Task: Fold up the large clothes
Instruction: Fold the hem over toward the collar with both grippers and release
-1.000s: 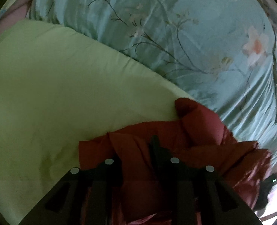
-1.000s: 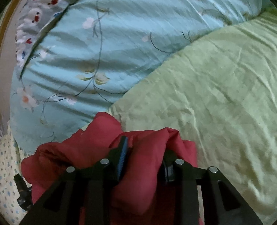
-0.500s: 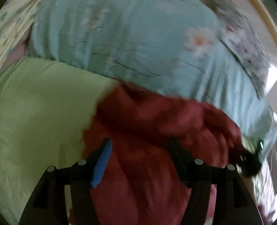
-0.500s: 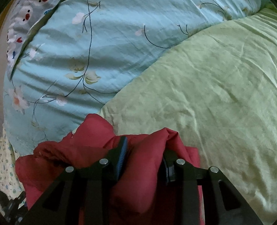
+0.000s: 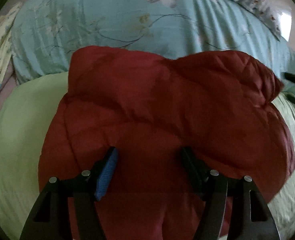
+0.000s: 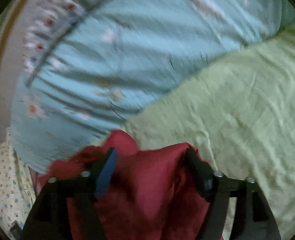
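- Both pairs of jaws, clamped on folds of the dark red quilted puffer jacket (image 5: 167, 108) a second ago, have just been opening, and the left wrist view has swung from mostly sheet to looking straight across the garment.
- The left gripper (image 5: 147, 160) is hovering with its jaws spread wide; red fabric is lying between and beneath them, but the pads are not pressing on it.
- The right gripper (image 6: 150, 160) is likewise standing open, with a raised ridge of the jacket's edge sitting between its fingers, loose rather than pinched.
- The jacket is resting in a puffy heap on the pale green crinkled bed sheet (image 6: 237, 104), its far edge lying against the light blue floral duvet (image 5: 117, 20).
- This is looking like the release after one fold has been laid down.
- Next, the person is likely needing to back both grippers clear without dragging the fabric, then pick fresh grip points on an outer edge for another fold; the padding is probably going to spring back up.
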Demonstrator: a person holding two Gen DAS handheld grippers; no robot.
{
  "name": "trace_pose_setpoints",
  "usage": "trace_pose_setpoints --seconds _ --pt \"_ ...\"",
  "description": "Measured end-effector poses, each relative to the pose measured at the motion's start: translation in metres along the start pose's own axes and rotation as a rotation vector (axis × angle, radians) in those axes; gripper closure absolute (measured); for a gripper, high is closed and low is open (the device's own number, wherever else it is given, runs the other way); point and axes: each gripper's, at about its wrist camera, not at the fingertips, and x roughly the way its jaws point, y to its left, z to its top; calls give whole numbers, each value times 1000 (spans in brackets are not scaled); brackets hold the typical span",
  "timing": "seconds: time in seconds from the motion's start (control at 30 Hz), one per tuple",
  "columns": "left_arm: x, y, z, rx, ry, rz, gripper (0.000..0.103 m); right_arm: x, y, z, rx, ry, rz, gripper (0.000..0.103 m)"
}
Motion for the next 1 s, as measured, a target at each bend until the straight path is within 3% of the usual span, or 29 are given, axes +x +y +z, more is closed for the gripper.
trace_pose_setpoints --seconds 0.13,0.27,0.4,0.47,0.57,0.7,1.0 --pt "6 -1 3 -3 -1 22 36 -35 32 -14 -156 -25 32 15" --pt "12 -6 10 5 8 45 35 -19 65 -52 -376 119 10 15" --pt "26 -2 25 3 35 69 34 22 74 -79 -493 243 -101 16" --pt "32 5 31 -21 53 54 34 45 67 -87 -503 295 -154 15" --pt "44 16 36 -64 78 22 34 57 54 -82 -474 288 -173 11" --pt "55 18 37 -75 79 27 34 67 40 -75 -401 298 -162 7" --pt "57 16 38 -65 83 22 34 74 39 -77 -393 287 -161 6"
